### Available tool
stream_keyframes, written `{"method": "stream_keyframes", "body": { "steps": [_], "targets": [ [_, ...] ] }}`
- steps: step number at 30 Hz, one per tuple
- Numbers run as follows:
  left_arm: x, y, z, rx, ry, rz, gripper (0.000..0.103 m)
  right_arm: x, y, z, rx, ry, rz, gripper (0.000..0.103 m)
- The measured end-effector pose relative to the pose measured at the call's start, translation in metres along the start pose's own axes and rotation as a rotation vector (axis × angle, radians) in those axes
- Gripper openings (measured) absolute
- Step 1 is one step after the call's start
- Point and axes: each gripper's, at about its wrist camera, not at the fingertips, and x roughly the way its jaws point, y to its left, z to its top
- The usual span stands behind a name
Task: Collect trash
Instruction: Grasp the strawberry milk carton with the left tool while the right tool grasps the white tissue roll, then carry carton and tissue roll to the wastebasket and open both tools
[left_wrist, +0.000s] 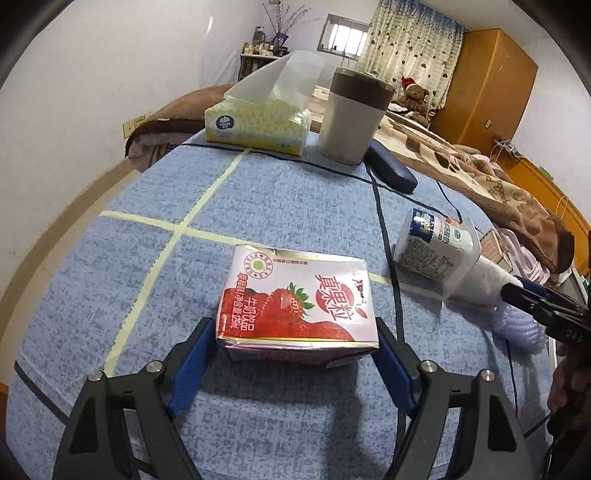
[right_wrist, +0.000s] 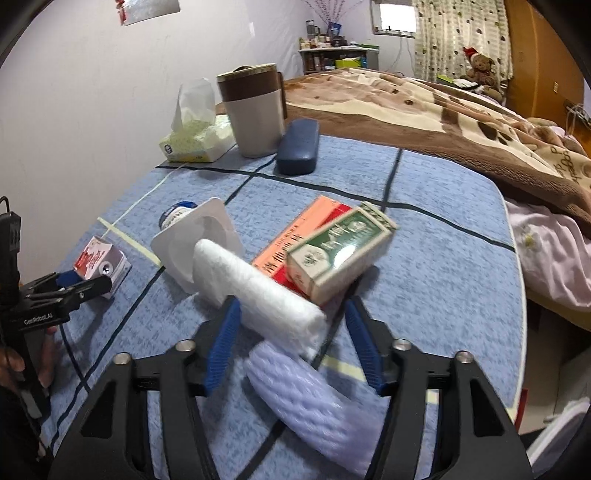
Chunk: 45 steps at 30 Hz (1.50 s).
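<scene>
Blue-padded and black, our left gripper (left_wrist: 295, 354) fills the bottom of the left wrist view, spread wide with the strawberry milk carton (left_wrist: 297, 301) lying flat between its fingers; the pads sit just beside the carton's sides and we cannot tell whether they touch it. Under everything we see the table (left_wrist: 110, 295), covered in a blue cloth with pale and dark lines. At the top of that view stand a tissue box (left_wrist: 255, 127), a tall mug (left_wrist: 354, 116) to its right, and a dark blue case (left_wrist: 391, 168) just beside the mug. A yogurt cup (left_wrist: 432, 243) lies tipped on its side at right centre.

In the right wrist view our right gripper (right_wrist: 291, 339) sits low in the frame, partly spread around a white foam roll (right_wrist: 255, 291); the left pad lies against the roll, while the right pad stands apart from it. A lilac foam sleeve (right_wrist: 314, 398) lies below the roll, between the gripper's arms. A green box (right_wrist: 340, 251) rests tilted on a red and orange box (right_wrist: 295, 236) in the middle of the frame.
</scene>
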Motion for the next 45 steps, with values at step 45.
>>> {"method": "stream_keyframes", "body": {
  "steps": [45],
  "targets": [
    [-0.12,-0.12,-0.06,0.156,-0.114,-0.15,0.076,-0.137,-0.001,-0.069,0.105,-0.185,-0.039,0.019]
  ]
}}
